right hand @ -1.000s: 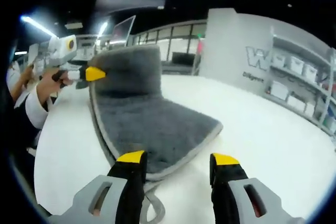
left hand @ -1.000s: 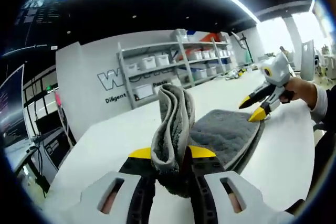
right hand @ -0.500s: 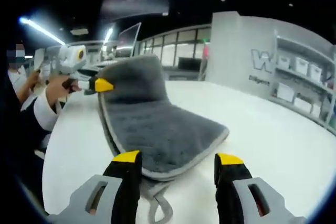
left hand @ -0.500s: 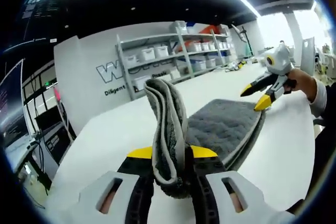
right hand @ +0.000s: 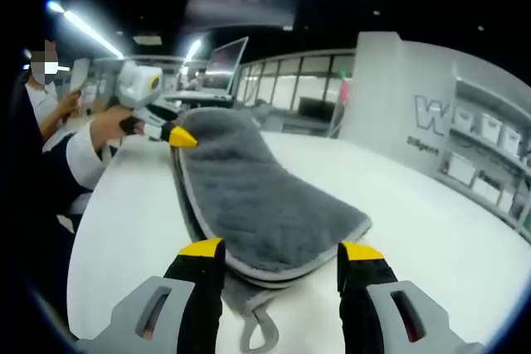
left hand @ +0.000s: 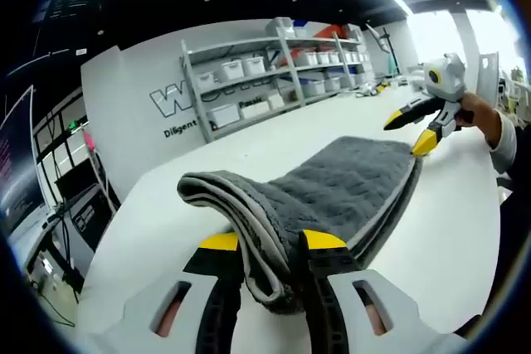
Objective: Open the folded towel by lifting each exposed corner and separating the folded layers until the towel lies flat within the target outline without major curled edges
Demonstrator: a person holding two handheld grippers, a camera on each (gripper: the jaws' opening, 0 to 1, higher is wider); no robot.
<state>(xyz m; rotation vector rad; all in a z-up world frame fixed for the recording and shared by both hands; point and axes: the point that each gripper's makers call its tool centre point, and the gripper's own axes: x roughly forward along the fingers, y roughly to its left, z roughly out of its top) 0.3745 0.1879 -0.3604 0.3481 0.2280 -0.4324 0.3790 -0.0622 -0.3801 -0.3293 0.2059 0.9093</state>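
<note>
A wide white table (left hand: 207,172) stands in a workshop, with a grey shelf rack (left hand: 274,80) of white bins against the wall behind it. On the table lies the grey towel (left hand: 332,196), still folded in layers. In the left gripper view, the left gripper (left hand: 272,242) pinches the towel's near edge, which droops over to the left; beyond the towel's far end, the right gripper (left hand: 419,126) hangs with its jaws spread. The right gripper view shows the towel's hanging loop (right hand: 257,329) between the spread jaws of the right gripper (right hand: 282,249), and a person's white sleeve (right hand: 79,159) beside the towel.
</note>
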